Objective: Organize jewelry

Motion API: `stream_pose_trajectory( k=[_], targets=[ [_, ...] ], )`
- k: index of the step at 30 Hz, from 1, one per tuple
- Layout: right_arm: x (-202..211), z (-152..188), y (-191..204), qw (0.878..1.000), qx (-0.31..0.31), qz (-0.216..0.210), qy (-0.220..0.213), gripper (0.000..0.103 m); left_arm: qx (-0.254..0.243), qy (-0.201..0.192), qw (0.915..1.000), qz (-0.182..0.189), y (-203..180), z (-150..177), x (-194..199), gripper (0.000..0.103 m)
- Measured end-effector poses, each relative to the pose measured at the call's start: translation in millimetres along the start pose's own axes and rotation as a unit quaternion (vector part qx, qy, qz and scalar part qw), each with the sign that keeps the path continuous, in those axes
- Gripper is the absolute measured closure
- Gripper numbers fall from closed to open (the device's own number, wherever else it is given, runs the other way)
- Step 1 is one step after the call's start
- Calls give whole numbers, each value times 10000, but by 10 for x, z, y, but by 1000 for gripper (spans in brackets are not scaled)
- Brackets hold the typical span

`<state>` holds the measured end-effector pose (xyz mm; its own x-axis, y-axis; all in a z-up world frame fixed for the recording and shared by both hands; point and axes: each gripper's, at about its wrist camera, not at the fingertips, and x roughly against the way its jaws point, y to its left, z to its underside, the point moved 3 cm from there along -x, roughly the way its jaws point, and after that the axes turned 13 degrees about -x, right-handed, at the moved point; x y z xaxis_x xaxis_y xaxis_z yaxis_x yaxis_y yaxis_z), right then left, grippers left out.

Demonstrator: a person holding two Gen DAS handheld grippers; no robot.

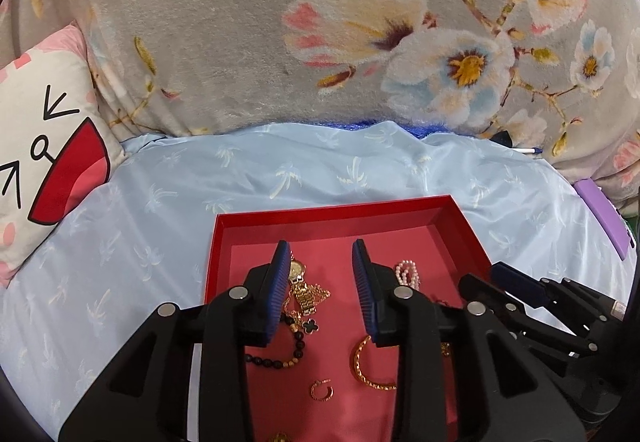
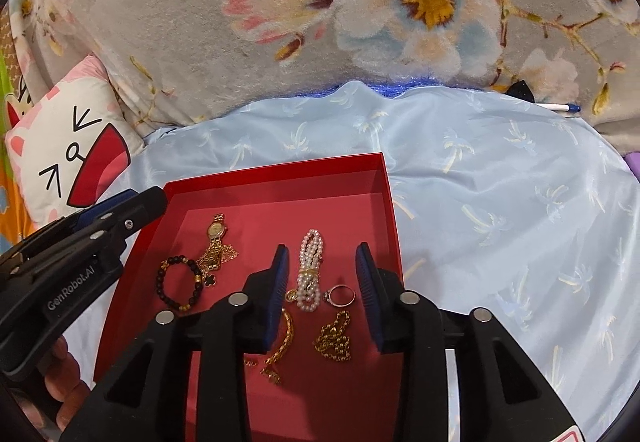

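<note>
- Left gripper [image 1: 320,274], nearest the left wrist camera: blue-padded fingers [image 1: 280,282] spread apart, clamped on nothing, hovering over the red tray [image 1: 332,207].
- Right gripper [image 2: 322,274], likewise wide apart and empty, poised above the tray's right half.
- Just below the left fingers: small gold hoop earring [image 1: 322,389] and gold chain bracelet [image 1: 366,366] lying on the tray floor.
- Dark beaded bracelet [image 2: 179,282] curled at the tray's left side, beside a black clover pendant [image 2: 209,279].
- Between the right fingers: white pearl bracelet [image 2: 309,270], with a silver ring [image 2: 341,295] just beside it to the right.
- Nearer the right camera, a heap of gold bead chain [image 2: 334,334] and a gold link chain [image 2: 280,346] partly hidden behind the left finger.
- Gold wristwatch [image 2: 216,230] farther back, its band touching a tangle of gold chain.
- Tray resting on a pale blue sheet [image 1: 280,170] printed with palm trees, spread over the bed.
- Cartoon-face pillow [image 1: 44,146] at far left.
- Grey floral blanket [image 1: 224,22] filling the background.
</note>
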<state>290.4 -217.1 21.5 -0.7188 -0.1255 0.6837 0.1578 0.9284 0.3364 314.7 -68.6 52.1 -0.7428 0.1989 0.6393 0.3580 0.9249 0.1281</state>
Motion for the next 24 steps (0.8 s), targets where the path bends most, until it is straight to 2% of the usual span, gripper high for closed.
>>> stream_pose_trajectory(
  k=[4,9,10,11,13,21,24],
  targets=[
    [169,101,44,9999,73,6,-96,60,-7,10,9999,-151,-28,80,145,72],
    [432,293,63,9998,33,-26,-182,59,12,41,9996,-293,-76,221,393,70],
    [497,351,58,9998,6,-30,-195,54,17,60,9994,-337,-90,265,452,62],
    [548,400,53,9998,-18,-35,-206,51,23,61,9992,-389,-101,308,509,50],
    [675,524,36,9996,-42,7,-283,45,64,15,9987,-514,-121,413,644,37],
    [1084,972,11,9975,123,363,-586,34,294,126,9977,-595,-170,834,996,26],
    [1205,1096,-17,9970,77,418,-650,24,454,132,9968,-640,-149,989,1127,17]
  ],
)
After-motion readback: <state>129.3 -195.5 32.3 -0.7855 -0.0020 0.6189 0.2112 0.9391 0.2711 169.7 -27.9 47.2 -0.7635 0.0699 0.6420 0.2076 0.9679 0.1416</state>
